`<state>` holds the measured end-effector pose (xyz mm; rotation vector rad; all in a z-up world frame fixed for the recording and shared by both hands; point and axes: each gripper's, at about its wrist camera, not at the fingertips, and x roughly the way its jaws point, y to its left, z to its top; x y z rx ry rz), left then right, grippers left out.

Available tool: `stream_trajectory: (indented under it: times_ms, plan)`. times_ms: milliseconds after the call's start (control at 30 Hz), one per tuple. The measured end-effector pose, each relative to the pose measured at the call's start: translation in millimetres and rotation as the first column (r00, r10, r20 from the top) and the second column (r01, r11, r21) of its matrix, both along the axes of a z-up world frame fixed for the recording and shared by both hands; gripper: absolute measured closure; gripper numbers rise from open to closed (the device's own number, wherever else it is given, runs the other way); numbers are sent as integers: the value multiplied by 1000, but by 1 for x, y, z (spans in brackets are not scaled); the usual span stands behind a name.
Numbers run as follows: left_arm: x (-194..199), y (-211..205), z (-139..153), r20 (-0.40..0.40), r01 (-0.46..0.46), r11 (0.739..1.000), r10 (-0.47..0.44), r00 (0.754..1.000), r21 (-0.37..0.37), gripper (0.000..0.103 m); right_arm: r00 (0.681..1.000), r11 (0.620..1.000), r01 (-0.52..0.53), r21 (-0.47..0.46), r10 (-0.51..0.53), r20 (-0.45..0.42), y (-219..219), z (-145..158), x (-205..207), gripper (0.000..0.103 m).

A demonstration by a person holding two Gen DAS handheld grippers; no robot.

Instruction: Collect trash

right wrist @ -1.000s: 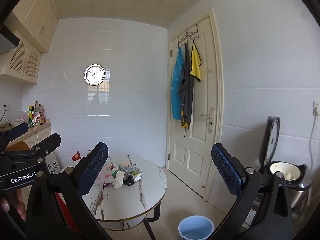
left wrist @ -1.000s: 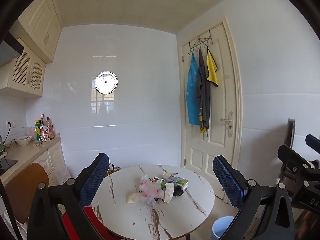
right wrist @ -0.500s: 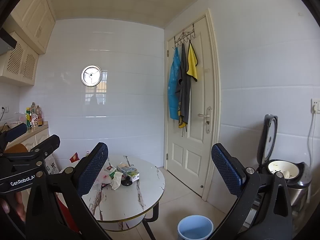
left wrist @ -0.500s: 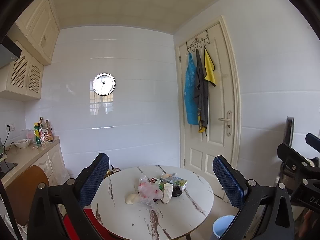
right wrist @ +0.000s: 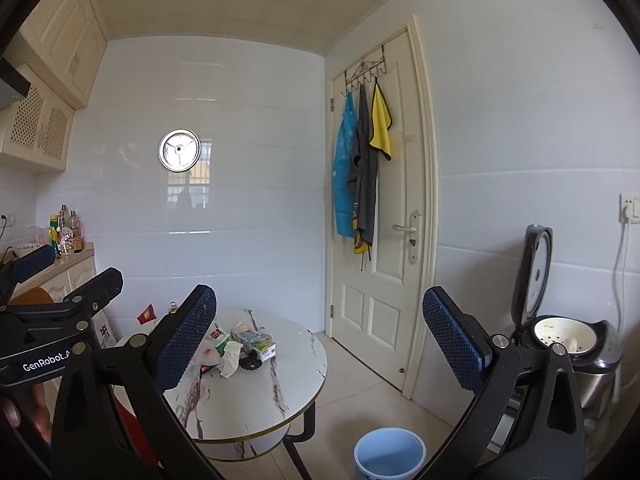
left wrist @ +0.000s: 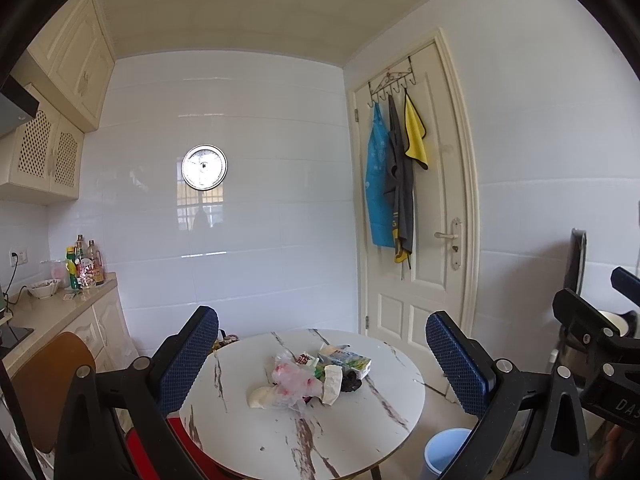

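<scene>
The trash pile (left wrist: pixel 314 376) lies heaped near the middle of the round marble-patterned surface (left wrist: pixel 360 432): a crumpled clear plastic bag with pink marks (left wrist: pixel 292 380), a green-and-white carton (left wrist: pixel 347 361), crumpled white paper (left wrist: pixel 332 384) and a small dark piece just beside it; in the left wrist view the pile sits between and well beyond the jaws of the left gripper (left wrist: pixel 320 356), which stand wide apart and hold nothing; the right gripper (right wrist: pixel 320 328) is likewise spread wide and empty, with the pile (right wrist: pixel 236 350) close beside its left jaw in the picture but far off on the surface; a light blue bin (right wrist: pixel 389 456) stands on the floor to the right of the surface; an open rice cooker (right wrist: pixel 568 336) stands by the right wall; a brown chair (left wrist: pixel 48 380) is at the left of the surface; nothing lies between the jaws and the pile.
</scene>
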<state>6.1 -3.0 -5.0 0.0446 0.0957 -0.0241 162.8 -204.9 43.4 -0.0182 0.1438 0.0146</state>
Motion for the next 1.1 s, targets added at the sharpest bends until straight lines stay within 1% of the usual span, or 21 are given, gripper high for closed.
stream_trajectory:
  times_ms: [567, 733, 967, 1100]
  plan:
    - [3, -4, 1, -21, 5, 1000, -5, 1000, 13, 1, 1000, 1000, 13, 3, -13, -19, 0, -4, 2, 0]
    - [16, -12, -4, -44, 17, 1000, -17, 999, 12, 1, 998, 1000, 25, -5, -26, -53, -7, -14, 12, 0]
    - [47, -35, -14, -111, 59, 998, -54, 992, 37, 1, 992, 997, 70, 32, -66, -112, -34, -33, 29, 0]
    - [61, -41, -12, -129, 68, 996, -61, 990, 50, 1, 987, 995, 89, 52, -81, -138, -48, -43, 39, 0]
